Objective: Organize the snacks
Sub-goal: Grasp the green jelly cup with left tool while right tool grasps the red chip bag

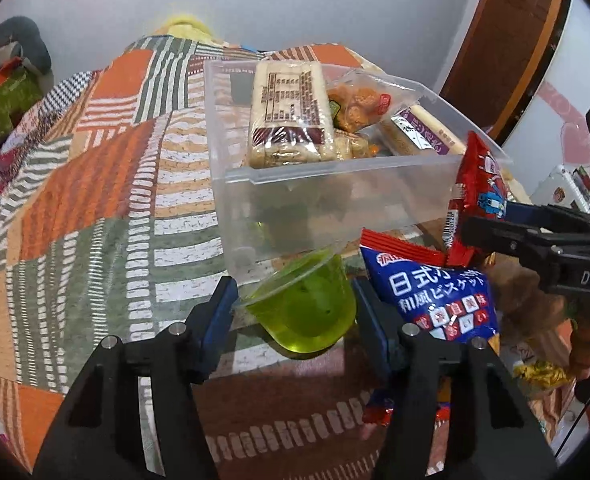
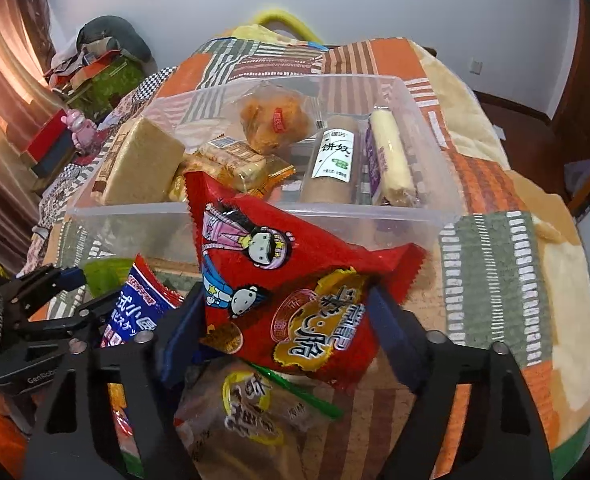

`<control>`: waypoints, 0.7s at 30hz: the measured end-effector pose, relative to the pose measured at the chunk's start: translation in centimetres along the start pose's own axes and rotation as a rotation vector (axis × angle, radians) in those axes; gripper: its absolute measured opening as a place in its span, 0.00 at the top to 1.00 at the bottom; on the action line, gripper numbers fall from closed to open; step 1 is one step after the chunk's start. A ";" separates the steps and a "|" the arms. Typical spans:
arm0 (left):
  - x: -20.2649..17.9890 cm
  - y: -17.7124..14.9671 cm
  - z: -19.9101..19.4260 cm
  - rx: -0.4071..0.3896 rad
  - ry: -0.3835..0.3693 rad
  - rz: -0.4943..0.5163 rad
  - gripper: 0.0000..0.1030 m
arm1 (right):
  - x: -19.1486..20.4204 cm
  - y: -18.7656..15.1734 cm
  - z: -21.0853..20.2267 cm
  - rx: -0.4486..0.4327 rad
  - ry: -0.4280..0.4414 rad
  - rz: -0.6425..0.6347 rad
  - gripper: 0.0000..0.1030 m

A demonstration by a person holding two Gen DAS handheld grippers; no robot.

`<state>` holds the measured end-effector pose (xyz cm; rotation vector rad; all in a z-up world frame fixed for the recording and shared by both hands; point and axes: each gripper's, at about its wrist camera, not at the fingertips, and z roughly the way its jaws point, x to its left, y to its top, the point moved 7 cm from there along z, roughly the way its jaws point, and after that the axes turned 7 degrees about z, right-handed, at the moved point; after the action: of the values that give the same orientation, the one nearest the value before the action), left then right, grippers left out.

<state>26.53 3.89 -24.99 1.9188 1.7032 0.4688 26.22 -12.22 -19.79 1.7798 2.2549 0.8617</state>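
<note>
**Mia:** Left wrist view first, from the left edge: what lies around?

**Tom:** Patchwork blanket (image 1: pixel 95 200) across the bed, then the clear plastic bin (image 1: pixel 335 200) sitting on it, already stocked with a rice-cracker pack (image 1: pixel 291 120), a bag of fried snacks (image 1: pixel 359 104) and a wrapped biscuit roll (image 1: pixel 419 136).

**Mia:** And the left hand-held gripper (image 1: pixel 295 304)?

**Tom:** Its fingers are spread apart on either side of a green jelly cup (image 1: pixel 307 308), which lies tipped on the blanket just in front of the bin's near wall. Whether the pads touch the cup, I cannot tell. Right beside the cup lies a blue biscuit bag (image 1: pixel 439 300), crowding the right finger.

**Mia:** Right wrist view?

**Tom:** The blue bag shows at the left, then the right hand-held gripper (image 2: pixel 283 320), clamped on a red snack packet (image 2: pixel 287 280) held up in front of the bin's near rim. The packet blocks part of the bin's front wall. Beneath it a brown snack bag (image 2: pixel 251 404) lies on the blanket. Farther right, only blanket.
</note>
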 end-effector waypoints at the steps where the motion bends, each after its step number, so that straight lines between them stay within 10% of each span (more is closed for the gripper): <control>1: -0.2 -0.2 -0.4 -0.002 0.000 0.002 0.44 | -0.1 0.0 -0.1 -0.005 0.002 -0.001 0.27; 21: -1.4 4.4 -7.9 -0.176 0.011 0.009 0.44 | 0.2 2.3 -6.6 -0.198 0.016 -0.057 0.31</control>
<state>25.34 3.47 -15.94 1.8011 1.6041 0.6131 25.17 -14.04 -13.17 1.6202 2.1345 1.0507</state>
